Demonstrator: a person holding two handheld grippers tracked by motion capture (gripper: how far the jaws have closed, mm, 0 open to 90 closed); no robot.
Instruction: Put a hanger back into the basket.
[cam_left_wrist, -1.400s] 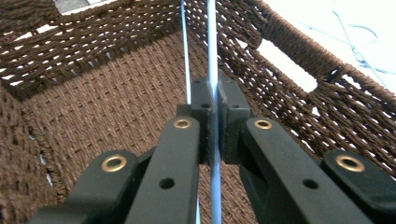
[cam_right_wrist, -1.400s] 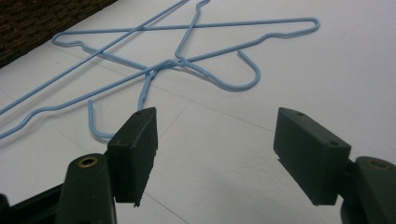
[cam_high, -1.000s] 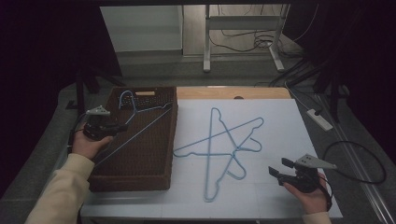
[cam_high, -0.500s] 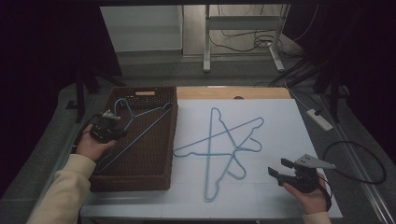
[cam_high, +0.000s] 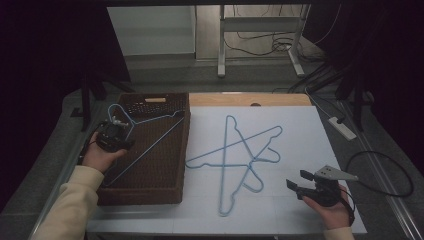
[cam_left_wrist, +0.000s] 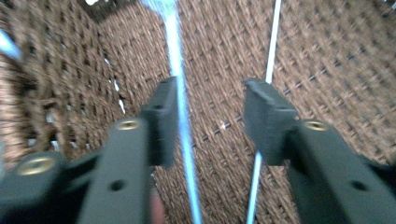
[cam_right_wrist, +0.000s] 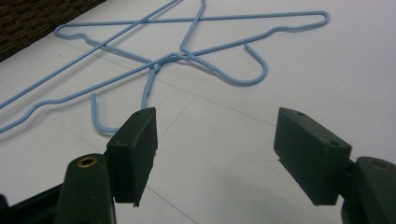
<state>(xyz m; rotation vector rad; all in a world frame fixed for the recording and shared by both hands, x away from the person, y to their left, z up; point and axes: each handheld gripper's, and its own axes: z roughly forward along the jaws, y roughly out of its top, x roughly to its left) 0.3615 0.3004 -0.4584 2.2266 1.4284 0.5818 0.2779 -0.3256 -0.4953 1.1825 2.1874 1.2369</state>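
A blue wire hanger (cam_high: 150, 142) lies slanted in the brown woven basket (cam_high: 165, 186) at the left. My left gripper (cam_high: 114, 134) hovers over the basket's left edge, near the hanger's hook. Its jaws have just been opening. In the left gripper view the gripper (cam_left_wrist: 210, 116) stands open, and the hanger's wire (cam_left_wrist: 180, 56) runs between the jaws, close beside the left pad. Two more blue hangers (cam_high: 235, 150) lie crossed on the white sheet. My right gripper (cam_high: 299, 181) rests open at the sheet's front right. It (cam_right_wrist: 215, 140) points at those hangers (cam_right_wrist: 196, 56) and holds nothing.
A strip of bare wooden tabletop (cam_high: 250, 99) shows behind the white sheet (cam_high: 300, 135). A white power strip (cam_high: 342, 127) and a looping black cable (cam_high: 385, 167) lie at the right edge. Metal table legs stand on the floor beyond.
My left hand has shifted slightly right, over the basket's left edge. The hanger stays lying in the basket. The right hand has not moved.
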